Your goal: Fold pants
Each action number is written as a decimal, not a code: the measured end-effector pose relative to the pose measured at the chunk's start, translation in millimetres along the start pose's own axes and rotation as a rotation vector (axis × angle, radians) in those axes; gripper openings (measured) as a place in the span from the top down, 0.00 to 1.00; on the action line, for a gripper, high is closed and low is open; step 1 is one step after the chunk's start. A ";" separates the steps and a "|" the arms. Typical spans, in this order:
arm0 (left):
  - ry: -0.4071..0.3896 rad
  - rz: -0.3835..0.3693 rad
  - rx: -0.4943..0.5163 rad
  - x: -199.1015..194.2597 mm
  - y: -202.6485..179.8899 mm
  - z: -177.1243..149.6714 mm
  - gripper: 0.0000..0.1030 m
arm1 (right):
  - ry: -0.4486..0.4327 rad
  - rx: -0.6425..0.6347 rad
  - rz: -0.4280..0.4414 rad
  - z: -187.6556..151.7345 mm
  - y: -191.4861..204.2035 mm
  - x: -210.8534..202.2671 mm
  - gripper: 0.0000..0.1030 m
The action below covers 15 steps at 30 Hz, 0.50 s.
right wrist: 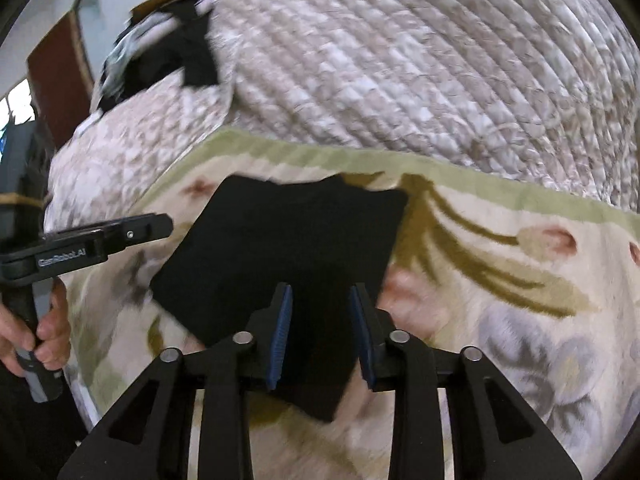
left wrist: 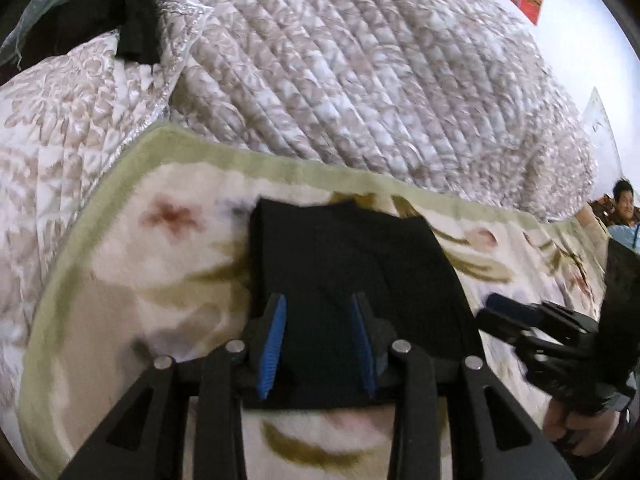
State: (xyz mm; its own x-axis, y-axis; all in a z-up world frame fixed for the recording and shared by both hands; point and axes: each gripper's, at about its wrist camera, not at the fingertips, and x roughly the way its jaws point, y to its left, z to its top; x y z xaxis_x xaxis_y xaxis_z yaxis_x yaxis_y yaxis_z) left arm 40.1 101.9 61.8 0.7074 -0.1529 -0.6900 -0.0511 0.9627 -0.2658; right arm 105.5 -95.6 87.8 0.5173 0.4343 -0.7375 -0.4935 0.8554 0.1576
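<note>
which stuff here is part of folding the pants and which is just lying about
Job: black pants, folded flat on the floral blanket; left gripper; right gripper.

Lying about: quilted bedspread; dark garment on the pillow.

Flowered blanket (right wrist: 500, 320) lying open right of the folded pants (right wrist: 280, 240), quilt (right wrist: 400, 60) rising behind, blocking the far side, left claw (right wrist: 160, 224) crowding the left
</note>
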 end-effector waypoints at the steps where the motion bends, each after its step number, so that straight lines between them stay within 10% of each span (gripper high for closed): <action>1: 0.014 -0.006 0.006 -0.3 -3.9 -9.7 0.65 | 0.017 -0.011 0.000 -7.5 4.8 3.2 0.80; 3: 0.051 0.007 0.019 7.3 -9.3 -25.2 0.65 | 0.051 -0.026 -0.007 -18.1 9.3 11.4 0.96; 10: 0.061 0.062 0.051 9.3 -13.5 -38.1 0.66 | 0.068 0.011 -0.020 -24.0 1.2 7.8 0.96; 13: 0.033 0.094 0.036 -2.8 -16.2 -42.3 0.66 | 0.047 0.025 -0.027 -25.0 2.2 -7.4 0.93; 15: 0.033 0.103 0.028 -7.9 -18.8 -48.8 0.66 | 0.033 0.026 -0.040 -30.0 4.3 -16.0 0.74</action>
State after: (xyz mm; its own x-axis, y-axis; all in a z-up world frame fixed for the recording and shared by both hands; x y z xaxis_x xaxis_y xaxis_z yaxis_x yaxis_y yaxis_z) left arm 1.0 74.2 39.4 0.6760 -0.0600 -0.7345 -0.1019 0.9795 -0.1738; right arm 74.1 -107.4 80.6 0.5129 0.3903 -0.7646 -0.4540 0.8792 0.1443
